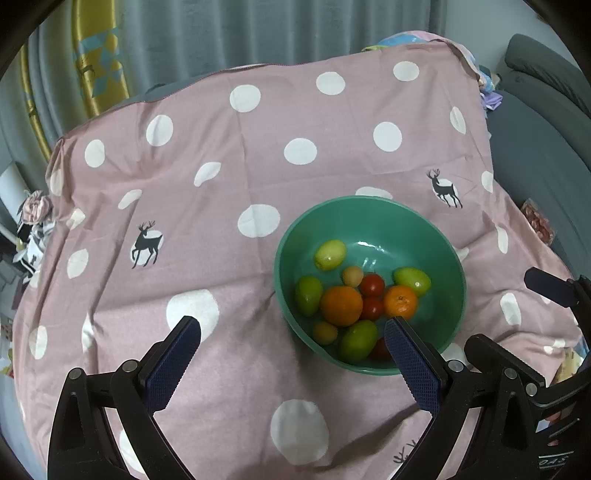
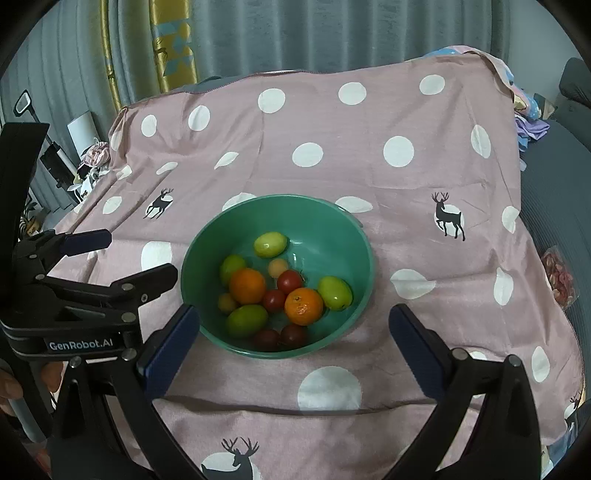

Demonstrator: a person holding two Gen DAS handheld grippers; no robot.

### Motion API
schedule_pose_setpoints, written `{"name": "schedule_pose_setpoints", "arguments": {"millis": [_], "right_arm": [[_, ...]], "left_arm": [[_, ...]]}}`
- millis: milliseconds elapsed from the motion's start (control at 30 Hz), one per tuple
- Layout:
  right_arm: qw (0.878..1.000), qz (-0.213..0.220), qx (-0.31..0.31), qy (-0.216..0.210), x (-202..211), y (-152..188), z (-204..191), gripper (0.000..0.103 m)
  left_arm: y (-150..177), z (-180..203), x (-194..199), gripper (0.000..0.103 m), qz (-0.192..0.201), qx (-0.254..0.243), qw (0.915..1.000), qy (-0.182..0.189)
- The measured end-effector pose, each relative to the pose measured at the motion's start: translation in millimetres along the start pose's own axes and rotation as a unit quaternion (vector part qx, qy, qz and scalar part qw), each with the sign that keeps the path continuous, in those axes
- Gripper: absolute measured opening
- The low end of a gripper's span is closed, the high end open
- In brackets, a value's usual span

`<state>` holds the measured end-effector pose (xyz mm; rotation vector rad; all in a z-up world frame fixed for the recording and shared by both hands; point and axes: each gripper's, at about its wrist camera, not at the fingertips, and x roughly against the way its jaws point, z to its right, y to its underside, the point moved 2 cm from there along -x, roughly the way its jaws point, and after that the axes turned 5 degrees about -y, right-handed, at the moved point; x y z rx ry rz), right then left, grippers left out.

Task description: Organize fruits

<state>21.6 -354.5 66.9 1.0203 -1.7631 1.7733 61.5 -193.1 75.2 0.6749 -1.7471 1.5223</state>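
While both my left claw (image 1: 291, 332) and right claw (image 2: 293, 323) gape empty near the round green plastic bowl (image 2: 354, 236), I count inside two oranges, four green fruits, four tomatoes.

Pink polka-dot deer cloth (image 2: 332, 140), grey curtains (image 2: 332, 33)

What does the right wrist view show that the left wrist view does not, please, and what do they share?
Only the right wrist view shows the left gripper from the side, with its GenRobot.AI label, and two dark red fruits unobstructed at the bowl's near edge. Only the left wrist view shows the right gripper's finger entering at its right edge, and its own fingertip overlapping the bowl's near rim. Both show the green bowl holding green, orange and red fruit on the pink polka-dot cloth, with both grippers open and empty.
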Motion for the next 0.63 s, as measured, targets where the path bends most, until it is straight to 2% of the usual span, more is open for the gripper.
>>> {"name": "schedule_pose_setpoints", "arguments": {"millis": [633], "right_arm": [[1.000,-0.001,0.002,0.002,-5.0,1.8,-2.5,0.103]], "left_arm": [[-2.6,0.6,-1.6,0.100,0.006,0.007,1.0000,-0.002]]}}
